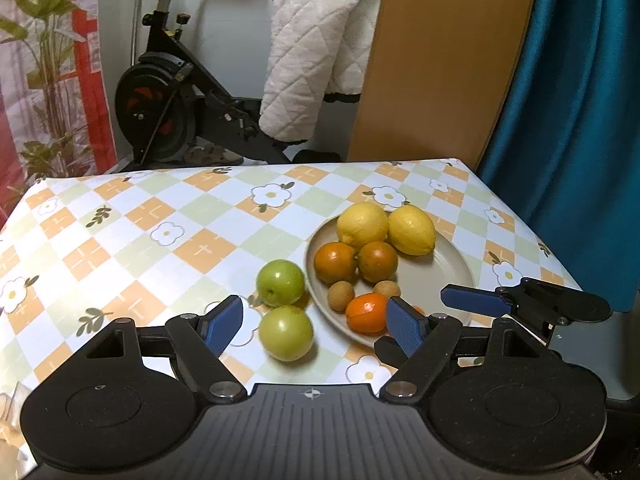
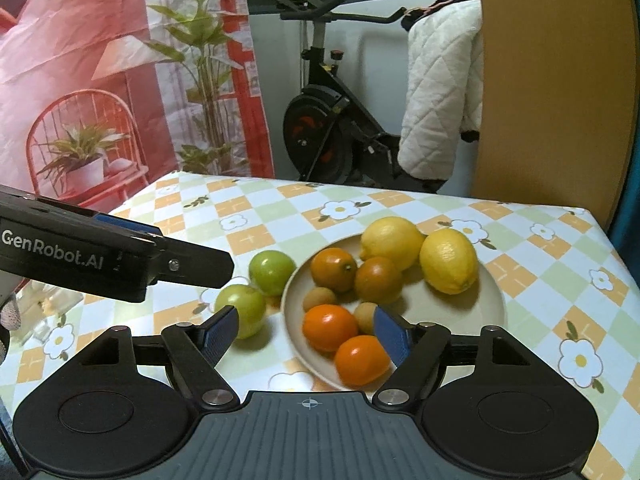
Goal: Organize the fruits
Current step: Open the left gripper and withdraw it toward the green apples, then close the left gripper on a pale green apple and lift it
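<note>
A beige plate (image 1: 436, 280) (image 2: 460, 312) on the checked tablecloth holds two lemons (image 1: 412, 230) (image 2: 448, 260), several oranges (image 1: 335, 262) (image 2: 329, 327) and two small brown fruits (image 1: 341, 295) (image 2: 319, 298). Two green apples lie on the cloth left of the plate, a near one (image 1: 286, 333) (image 2: 241, 309) and a far one (image 1: 280, 282) (image 2: 272, 272). My left gripper (image 1: 314, 324) is open and empty, its jaws on either side of the near apple. My right gripper (image 2: 308, 334) is open and empty above the plate's near edge; it also shows in the left wrist view (image 1: 520, 304).
The table (image 1: 160, 216) ends at the back and right. Behind it stand an exercise bike (image 1: 168, 92) with a white quilt (image 1: 316, 52), a wooden board (image 1: 440, 60) and a teal curtain (image 1: 580, 100). The left gripper's body (image 2: 100, 252) reaches in at the left.
</note>
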`<state>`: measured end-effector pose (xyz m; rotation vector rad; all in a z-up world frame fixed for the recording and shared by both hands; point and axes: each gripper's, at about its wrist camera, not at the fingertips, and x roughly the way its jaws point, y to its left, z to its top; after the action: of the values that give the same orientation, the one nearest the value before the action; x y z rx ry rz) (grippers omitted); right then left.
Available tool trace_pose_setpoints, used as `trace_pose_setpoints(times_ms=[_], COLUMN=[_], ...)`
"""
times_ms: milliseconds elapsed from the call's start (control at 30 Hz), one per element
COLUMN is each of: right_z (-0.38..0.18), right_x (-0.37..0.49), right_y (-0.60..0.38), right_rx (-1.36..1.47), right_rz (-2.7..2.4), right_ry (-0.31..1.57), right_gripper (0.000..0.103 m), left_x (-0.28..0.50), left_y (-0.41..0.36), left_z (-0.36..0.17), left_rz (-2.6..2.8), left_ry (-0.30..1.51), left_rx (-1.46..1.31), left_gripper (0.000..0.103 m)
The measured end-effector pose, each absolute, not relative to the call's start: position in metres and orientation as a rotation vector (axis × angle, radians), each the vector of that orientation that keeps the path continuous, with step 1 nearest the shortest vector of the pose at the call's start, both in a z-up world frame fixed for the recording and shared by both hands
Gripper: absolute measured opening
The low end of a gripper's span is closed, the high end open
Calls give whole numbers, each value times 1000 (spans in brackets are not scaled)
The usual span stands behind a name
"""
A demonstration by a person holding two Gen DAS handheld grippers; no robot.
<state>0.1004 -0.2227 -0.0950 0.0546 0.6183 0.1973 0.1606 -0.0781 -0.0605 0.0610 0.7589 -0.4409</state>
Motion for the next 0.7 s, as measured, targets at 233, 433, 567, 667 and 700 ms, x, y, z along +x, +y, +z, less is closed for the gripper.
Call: trace_pose_setpoints(times_ms=[233,433,567,667,700], right_z=[-94,-99,-103,-107,-108], right_x=[102,108,116,124,126], right_y=[-207,-196,-187,-177,-174], right_rx=[21,-5,-22,-40,-46], right_rz=[220,238,257,279,287], right_ry=[627,645,659,671,675], right_gripper=[70,68,67,66,66], left_x=[162,168,176,180,182], left_y=[-58,-35,-23,-17,-16], left_z=[-64,-71,-77,-80,-82], left_rz=[-420,-396,-384,-387,-389], left_ry=[758,763,773,782,786], left_rx=[24,-17,-31,-40,-44], left_gripper=[81,80,80,80,80])
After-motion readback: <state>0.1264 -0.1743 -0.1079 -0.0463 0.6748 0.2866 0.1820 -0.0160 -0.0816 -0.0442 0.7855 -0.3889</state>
